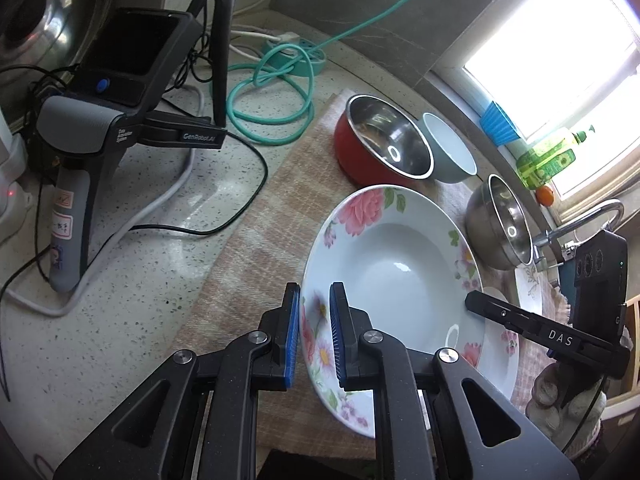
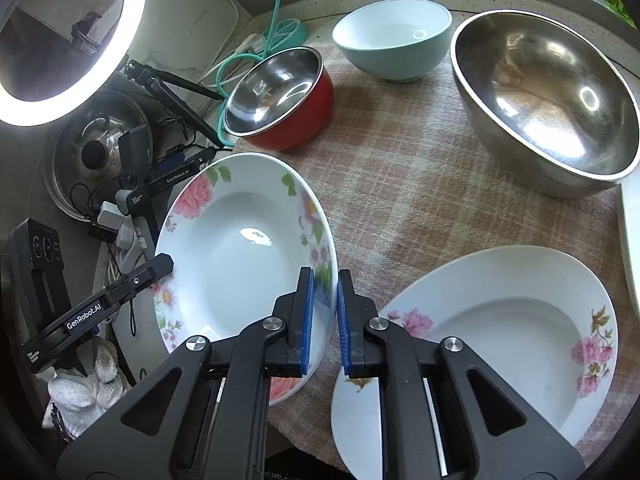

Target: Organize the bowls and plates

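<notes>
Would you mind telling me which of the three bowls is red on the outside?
The steel-lined red bowl, left of the pale blue-green bowl; the large bowl is bare steel throughout.

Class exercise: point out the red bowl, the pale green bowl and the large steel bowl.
red bowl (image 2: pixel 304 120): right wrist view, red outer wall.
pale green bowl (image 2: pixel 400 60): right wrist view, outer wall.
large steel bowl (image 2: pixel 540 92): right wrist view, shiny inside.

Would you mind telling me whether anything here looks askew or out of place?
The floral plate sits tilted, gripped on opposite rims by the left gripper and right gripper. No dishes are stacked; nothing looks spilled or broken.
</notes>
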A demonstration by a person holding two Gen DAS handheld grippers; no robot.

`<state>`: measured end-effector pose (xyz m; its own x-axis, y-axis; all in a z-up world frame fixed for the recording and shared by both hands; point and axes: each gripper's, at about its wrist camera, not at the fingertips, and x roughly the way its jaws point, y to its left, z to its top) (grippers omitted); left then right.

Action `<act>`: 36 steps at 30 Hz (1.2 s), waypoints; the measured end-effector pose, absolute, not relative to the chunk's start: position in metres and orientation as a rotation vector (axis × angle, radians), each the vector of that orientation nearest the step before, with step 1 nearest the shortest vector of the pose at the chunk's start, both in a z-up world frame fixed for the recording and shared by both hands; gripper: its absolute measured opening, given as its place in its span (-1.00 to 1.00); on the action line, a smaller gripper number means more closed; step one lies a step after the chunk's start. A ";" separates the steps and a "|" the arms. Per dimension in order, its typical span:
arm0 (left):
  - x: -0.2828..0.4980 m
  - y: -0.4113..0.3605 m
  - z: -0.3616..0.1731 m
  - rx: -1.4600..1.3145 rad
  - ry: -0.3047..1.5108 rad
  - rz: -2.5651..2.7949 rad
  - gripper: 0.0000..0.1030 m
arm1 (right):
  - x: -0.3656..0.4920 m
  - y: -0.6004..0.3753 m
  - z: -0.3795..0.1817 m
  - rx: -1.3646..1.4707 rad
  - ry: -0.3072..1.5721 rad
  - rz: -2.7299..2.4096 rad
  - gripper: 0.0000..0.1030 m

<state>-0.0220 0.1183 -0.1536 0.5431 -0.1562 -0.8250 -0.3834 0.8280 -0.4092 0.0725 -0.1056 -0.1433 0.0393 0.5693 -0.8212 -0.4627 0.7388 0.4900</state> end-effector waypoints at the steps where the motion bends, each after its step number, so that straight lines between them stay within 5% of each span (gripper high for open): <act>1: -0.021 0.115 -0.152 -0.601 1.002 0.135 -0.76 | 0.072 -0.112 -0.142 0.107 1.310 0.787 -0.78; 36: 0.027 -0.039 -0.166 -0.386 1.154 -0.222 -0.76 | 0.051 -0.294 -0.168 0.263 1.354 0.441 -0.75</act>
<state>0.0269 -0.0388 -0.1663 0.3930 -0.3657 -0.8437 -0.0260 0.9127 -0.4077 0.0506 -0.2940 -0.1681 0.1512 0.4510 -0.8796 -0.1533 0.8898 0.4298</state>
